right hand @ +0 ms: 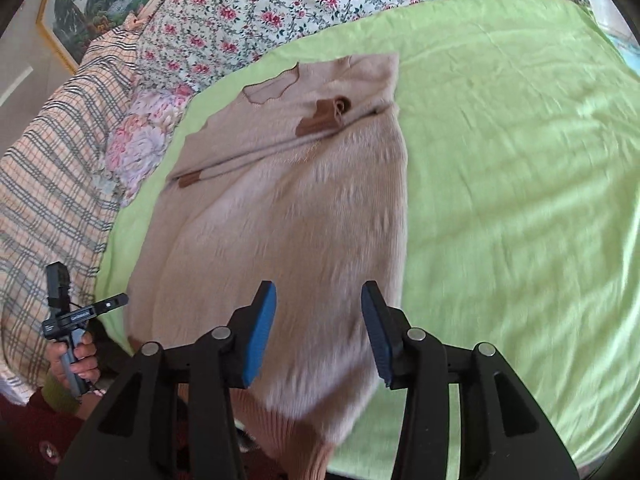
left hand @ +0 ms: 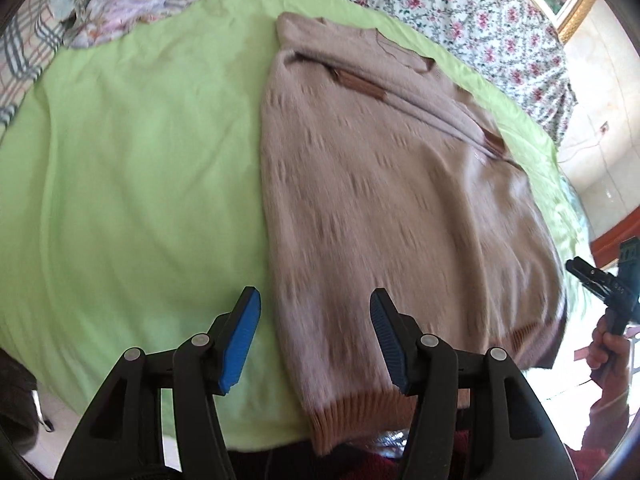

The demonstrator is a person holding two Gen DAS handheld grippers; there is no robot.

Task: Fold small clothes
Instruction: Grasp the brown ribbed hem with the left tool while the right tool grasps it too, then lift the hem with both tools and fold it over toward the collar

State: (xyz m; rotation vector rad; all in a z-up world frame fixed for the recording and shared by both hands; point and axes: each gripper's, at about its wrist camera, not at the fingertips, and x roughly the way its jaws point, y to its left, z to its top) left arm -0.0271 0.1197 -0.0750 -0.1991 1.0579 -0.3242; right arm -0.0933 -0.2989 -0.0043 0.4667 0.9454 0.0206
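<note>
A beige knitted sweater (left hand: pixel 400 200) (right hand: pixel 288 220) lies flat on a light green sheet (left hand: pixel 140 200) (right hand: pixel 520 200). It has a brown ribbed hem (left hand: pixel 360 412) at the near edge and brown leather tabs (left hand: pixel 360 84) (right hand: pixel 320 120) near the collar. My left gripper (left hand: pixel 314 292) hovers open over the sweater's lower left edge, with nothing between its blue pads. My right gripper (right hand: pixel 319 285) hangs open above the sweater's lower right part, also holding nothing. In each view a person's hand (left hand: pixel 608 344) (right hand: pixel 76 356) holds the other gripper's handle off to the side.
A floral quilt (left hand: pixel 460 12) (right hand: pixel 280 8) is bunched behind the sheet. A plaid blanket (right hand: pixel 48 180) lies at the left in the right wrist view. A framed painting (right hand: pixel 100 0) hangs on the far wall. The bed's near edge runs just under the sweater's hem.
</note>
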